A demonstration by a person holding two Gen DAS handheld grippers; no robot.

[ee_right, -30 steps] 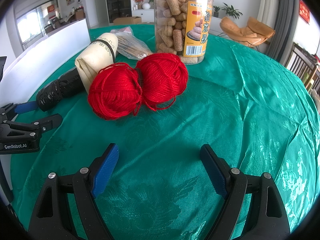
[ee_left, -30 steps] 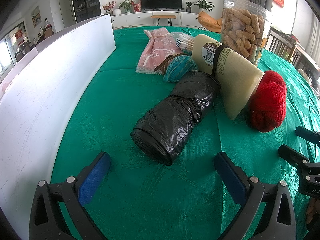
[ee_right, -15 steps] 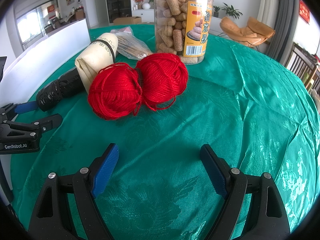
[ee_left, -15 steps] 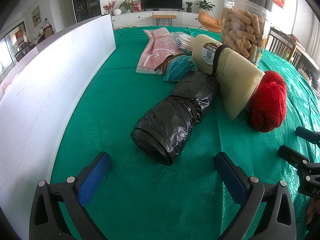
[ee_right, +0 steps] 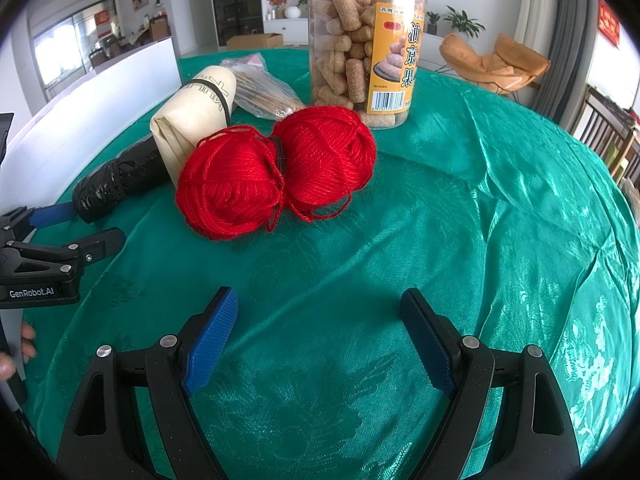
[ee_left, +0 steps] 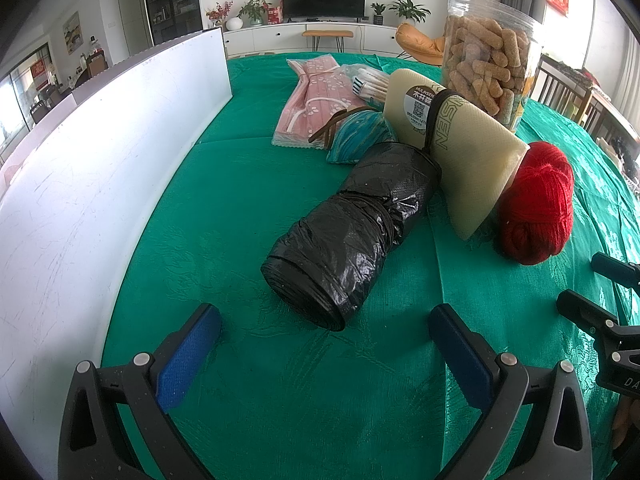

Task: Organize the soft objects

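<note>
A roll of black plastic bags (ee_left: 352,232) lies on the green tablecloth just ahead of my open, empty left gripper (ee_left: 324,340). Behind it lean a cream folded cloth with a black band (ee_left: 456,148), a teal pouch (ee_left: 360,136) and a pink packet (ee_left: 320,96). Red yarn (ee_left: 536,208) sits to the right. In the right wrist view the red yarn (ee_right: 276,168) shows as two joined balls ahead of my open, empty right gripper (ee_right: 320,340). The black roll (ee_right: 120,176) and cream cloth (ee_right: 196,116) lie to its left.
A white board (ee_left: 100,168) stands along the left side of the table. A clear jar of snack sticks (ee_right: 364,44) stands behind the yarn, with a bag of wooden sticks (ee_right: 260,92) beside it. The left gripper (ee_right: 52,248) shows at the right view's left edge.
</note>
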